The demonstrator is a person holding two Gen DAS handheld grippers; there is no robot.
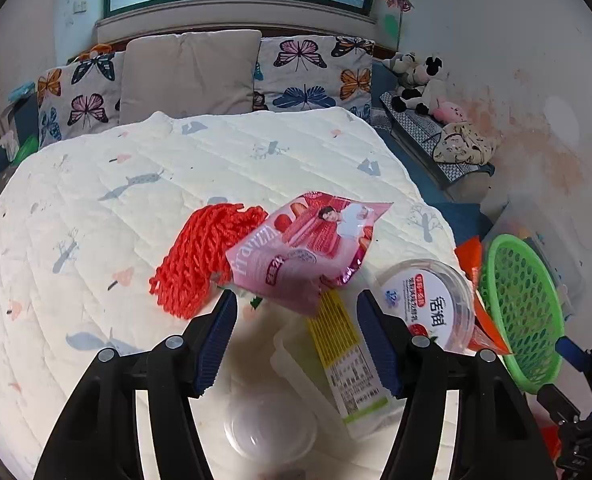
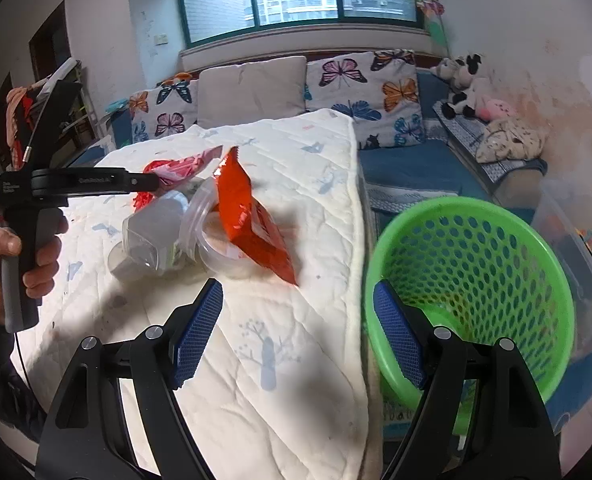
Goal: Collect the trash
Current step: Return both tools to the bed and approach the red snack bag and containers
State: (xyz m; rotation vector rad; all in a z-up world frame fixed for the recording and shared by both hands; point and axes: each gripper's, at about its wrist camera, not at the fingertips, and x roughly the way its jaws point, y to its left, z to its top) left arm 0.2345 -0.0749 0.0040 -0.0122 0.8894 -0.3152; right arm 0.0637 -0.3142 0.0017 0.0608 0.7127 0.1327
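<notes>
On the white quilt (image 1: 136, 184) lies a heap of trash: a red foam net (image 1: 200, 256), a pink snack wrapper (image 1: 299, 248), a clear tray with a yellow label (image 1: 343, 360), a round lidded tub (image 1: 427, 300), a clear cup (image 1: 270, 428) and an orange packet (image 2: 248, 220). My left gripper (image 1: 296, 298) hovers open over the heap, the labelled tray below its jaws, no pad pressing on anything. My right gripper (image 2: 297, 286) is open and empty above the quilt's edge. A green perforated basket (image 2: 475, 264) sits just right of the quilt, beside my right finger.
Butterfly pillows (image 1: 307, 72) and a grey cushion (image 1: 188, 72) line the back. Plush toys (image 1: 419, 80) and a crumpled cloth lie on a bench at the right. A clear storage box (image 2: 575, 240) stands beyond the basket. A person's hand (image 2: 0, 264) grips the left tool's handle.
</notes>
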